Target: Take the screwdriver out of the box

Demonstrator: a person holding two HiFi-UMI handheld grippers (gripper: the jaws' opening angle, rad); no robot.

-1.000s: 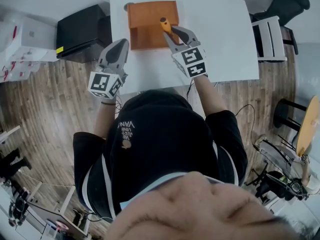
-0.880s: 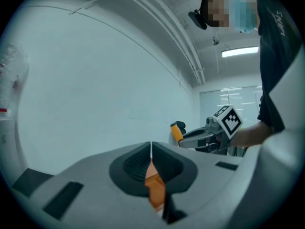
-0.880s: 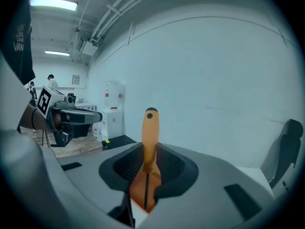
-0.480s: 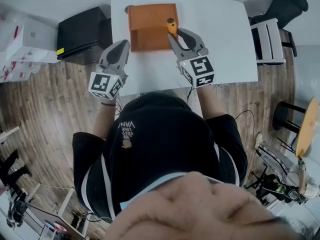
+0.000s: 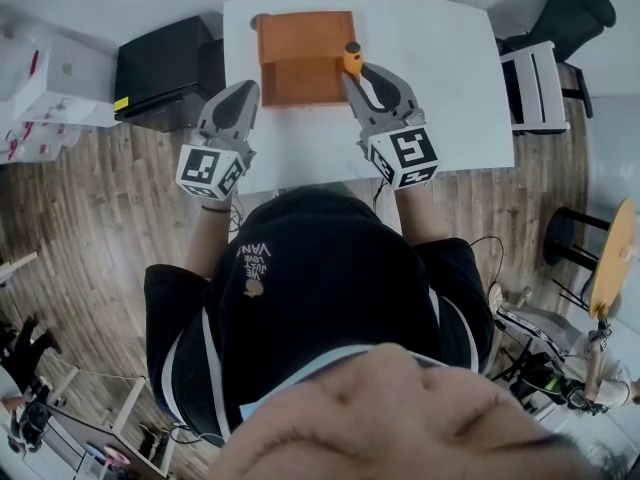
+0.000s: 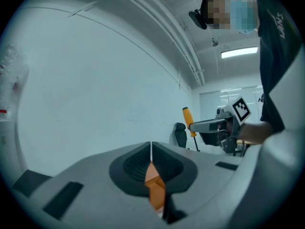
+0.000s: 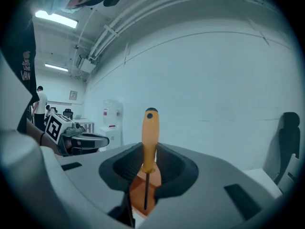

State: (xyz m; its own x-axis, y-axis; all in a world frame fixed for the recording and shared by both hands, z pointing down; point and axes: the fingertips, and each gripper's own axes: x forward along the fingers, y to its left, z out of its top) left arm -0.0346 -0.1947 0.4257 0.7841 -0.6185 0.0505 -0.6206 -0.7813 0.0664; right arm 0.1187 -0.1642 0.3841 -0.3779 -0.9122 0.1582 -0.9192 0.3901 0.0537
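An open orange box lies on the white table. My right gripper is shut on the orange-handled screwdriver, which stands upright above the box's right edge. In the right gripper view the handle rises between the jaws, the thin shaft hangs below, and the box shows underneath. My left gripper hovers at the table's near left, jaws shut on nothing. In the left gripper view its jaws meet in a thin line, the box is below them, and the lifted screwdriver is off to the right.
A black case sits on the wooden floor left of the table, with white boxes further left. A chair stands at the table's right side. The person's head and torso fill the lower head view.
My right gripper has risen with the screwdriver and drifted right, away from the box's inside. The left gripper has stayed in place.
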